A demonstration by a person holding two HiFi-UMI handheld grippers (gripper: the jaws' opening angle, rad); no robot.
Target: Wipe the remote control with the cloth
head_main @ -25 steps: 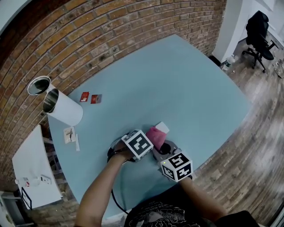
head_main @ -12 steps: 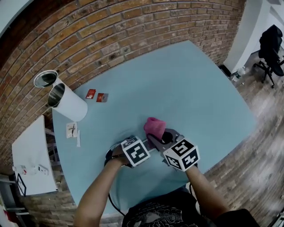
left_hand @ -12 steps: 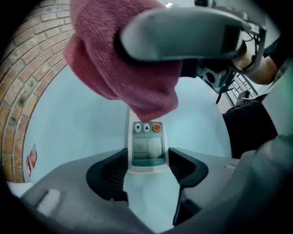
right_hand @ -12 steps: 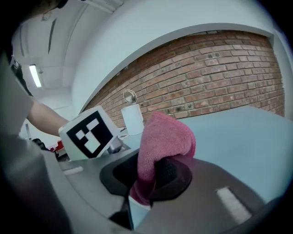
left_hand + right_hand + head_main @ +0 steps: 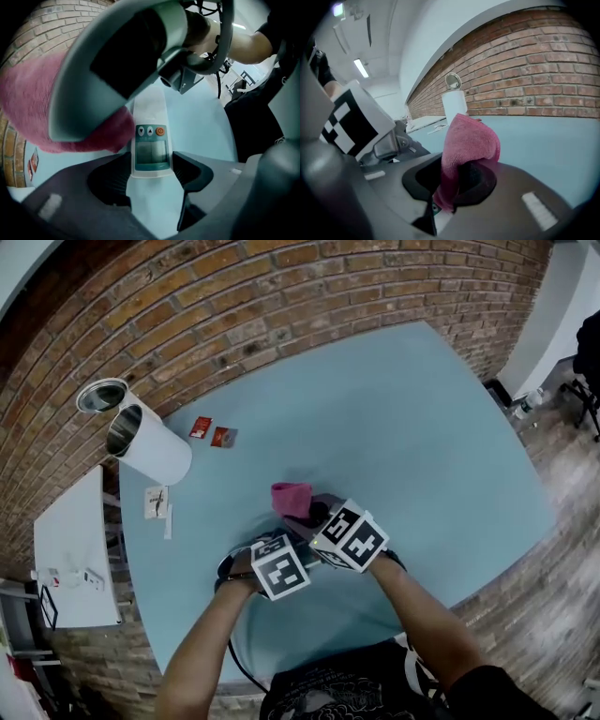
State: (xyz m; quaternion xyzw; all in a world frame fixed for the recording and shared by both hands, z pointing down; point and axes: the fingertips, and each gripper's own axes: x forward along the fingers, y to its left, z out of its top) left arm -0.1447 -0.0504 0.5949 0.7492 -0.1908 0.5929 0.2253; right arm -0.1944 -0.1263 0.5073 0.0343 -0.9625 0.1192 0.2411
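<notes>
The white remote control (image 5: 151,145), with a teal panel and an orange button, lies on the blue table (image 5: 394,418). My left gripper (image 5: 151,163) points steeply down and is shut on the remote's sides. The pink cloth (image 5: 292,498) is pinched in my right gripper (image 5: 321,514), which is shut on it. The cloth (image 5: 56,112) hangs against the remote's upper left part in the left gripper view. In the right gripper view the cloth (image 5: 468,140) stands up from the jaws of the right gripper (image 5: 452,183). In the head view both marker cubes hide the remote.
A white cylinder (image 5: 150,451) lies on its side at the table's back left, with a metal lid (image 5: 101,395) beside it. Two red packets (image 5: 212,432) and small paper cards (image 5: 156,502) lie nearby. A brick wall runs behind, and a white shelf (image 5: 70,559) stands to the left.
My right gripper has rolled and swept the pink cloth leftwards across the remote, close over the left gripper. The left gripper has kept still on the remote.
</notes>
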